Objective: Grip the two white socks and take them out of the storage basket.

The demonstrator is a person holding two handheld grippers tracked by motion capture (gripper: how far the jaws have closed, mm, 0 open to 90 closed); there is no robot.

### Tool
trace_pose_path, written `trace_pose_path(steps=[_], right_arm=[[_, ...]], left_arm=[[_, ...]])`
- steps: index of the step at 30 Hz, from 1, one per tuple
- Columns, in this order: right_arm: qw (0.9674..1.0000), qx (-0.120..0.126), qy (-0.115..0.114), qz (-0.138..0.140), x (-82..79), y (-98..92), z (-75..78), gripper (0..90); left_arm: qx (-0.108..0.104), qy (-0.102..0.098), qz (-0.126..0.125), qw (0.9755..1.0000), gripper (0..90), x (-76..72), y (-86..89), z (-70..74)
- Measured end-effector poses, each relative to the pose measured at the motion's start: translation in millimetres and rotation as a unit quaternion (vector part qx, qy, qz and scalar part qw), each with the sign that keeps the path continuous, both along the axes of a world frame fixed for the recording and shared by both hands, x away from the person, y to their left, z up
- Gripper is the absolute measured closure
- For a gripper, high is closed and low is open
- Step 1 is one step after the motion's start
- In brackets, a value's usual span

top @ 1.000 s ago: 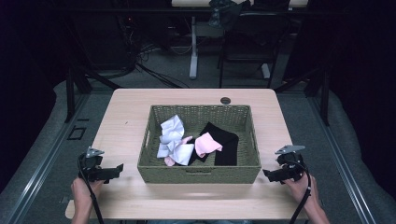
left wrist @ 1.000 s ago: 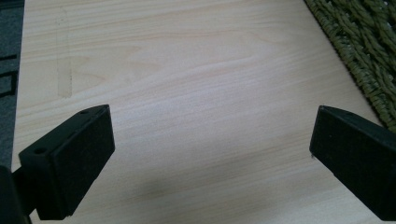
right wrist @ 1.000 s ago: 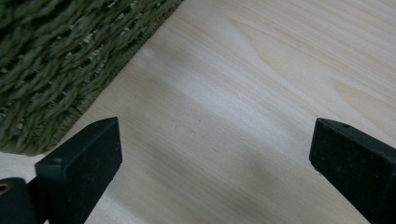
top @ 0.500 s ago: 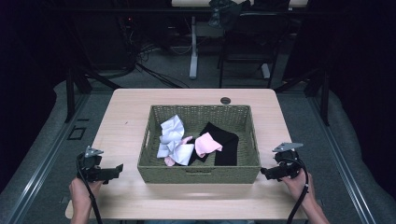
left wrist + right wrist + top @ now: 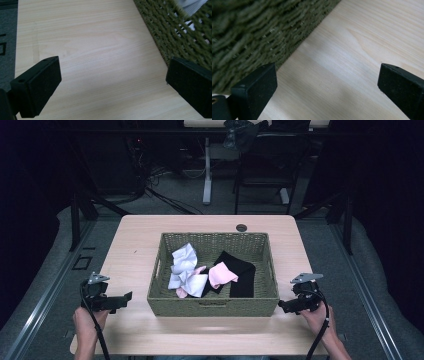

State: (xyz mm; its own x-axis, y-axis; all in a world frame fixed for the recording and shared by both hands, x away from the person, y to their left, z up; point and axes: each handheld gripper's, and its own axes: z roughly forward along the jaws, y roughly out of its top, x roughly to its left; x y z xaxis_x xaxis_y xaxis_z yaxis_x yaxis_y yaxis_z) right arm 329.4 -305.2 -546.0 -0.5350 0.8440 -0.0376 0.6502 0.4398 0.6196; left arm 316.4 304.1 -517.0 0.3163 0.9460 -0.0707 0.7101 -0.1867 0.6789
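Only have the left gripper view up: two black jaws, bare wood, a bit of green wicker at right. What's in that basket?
Observer: Crumpled cloths: a white one, a pink one and a black one, all loose in the basket.
Operator: Where's the right gripper?
Observer: The right gripper sits low over the table, just off the basket's front right corner.
Operator: Is it holding anything?
Observer: No. In its own view the jaws stand wide apart with bare wood between them.
Operator: And mine, relative to the basket?
Observer: From above, the left gripper points at the front left corner, short of the wicker.
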Motion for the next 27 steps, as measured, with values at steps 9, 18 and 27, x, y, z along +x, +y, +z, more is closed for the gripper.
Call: trace_pose_path(steps=[9, 18, 27], right_arm=[[0.9999, -0.006, -0.005, -0.006, -4.8, -1.8, 2.5, 2.0], [0.9999, -0.008, -0.006, -0.005, -4.0, -1.2, 1.7, 1.9], [1.0000, -0.008, 0.001, -0.002, -3.4, -1.1, 0.4, 1.9]], left_arm=[[-0.050, -0.020, -0.012, 0.9985, 0.1, 2.2, -3.3, 25.4], [-0.057, -0.018, -0.046, 0.9971, 0.1, 24.9, -22.1, 59.7], [-0.043, -0.011, -0.085, 0.9954, 0.1, 57.0, -55.1, 81.8]])
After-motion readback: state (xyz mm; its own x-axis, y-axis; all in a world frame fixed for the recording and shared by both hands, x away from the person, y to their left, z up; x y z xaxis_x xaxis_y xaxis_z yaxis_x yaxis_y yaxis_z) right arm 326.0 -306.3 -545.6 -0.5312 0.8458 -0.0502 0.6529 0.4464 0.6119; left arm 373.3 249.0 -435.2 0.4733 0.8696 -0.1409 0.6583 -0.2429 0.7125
